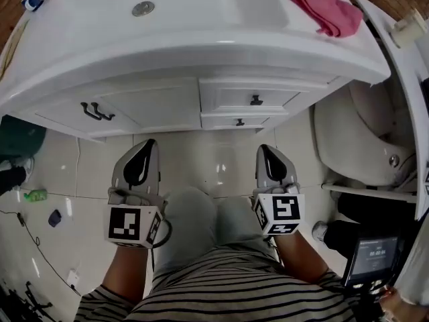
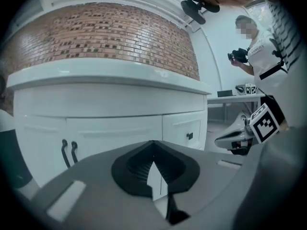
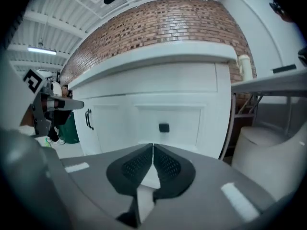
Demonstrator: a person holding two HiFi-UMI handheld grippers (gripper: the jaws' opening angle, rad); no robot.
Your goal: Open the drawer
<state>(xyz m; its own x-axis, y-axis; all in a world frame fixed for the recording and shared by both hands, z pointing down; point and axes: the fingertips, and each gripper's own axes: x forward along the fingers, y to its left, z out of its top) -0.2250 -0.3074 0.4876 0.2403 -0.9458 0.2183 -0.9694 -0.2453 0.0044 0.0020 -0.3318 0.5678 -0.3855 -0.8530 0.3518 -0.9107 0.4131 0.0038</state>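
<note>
A white vanity cabinet (image 1: 154, 106) stands ahead of me. Its upper drawer (image 1: 234, 98) carries a black knob (image 1: 256, 100), and a shallower drawer below has its own knob (image 1: 239, 122). Both drawers look flush with the cabinet front. My left gripper (image 1: 149, 143) is shut and empty, low over the floor tiles, short of the cabinet doors. My right gripper (image 1: 263, 148) is also shut and empty, below and a little right of the drawers. The right gripper view faces a drawer front (image 3: 168, 121) with its knob (image 3: 164, 127) above the gripper (image 3: 153, 145). In the left gripper view the left gripper (image 2: 153, 143) faces the cabinet and the drawer knob (image 2: 189, 136) is to its right.
Two black door handles (image 1: 94, 111) sit on the left cabinet doors. A pink cloth (image 1: 326, 10) lies on the countertop (image 1: 80, 39). A toilet (image 1: 365, 136) stands close at the right. Another person (image 2: 261, 51) stands at the right with a device (image 1: 372, 257). Small items (image 1: 37, 195) lie on the floor at left.
</note>
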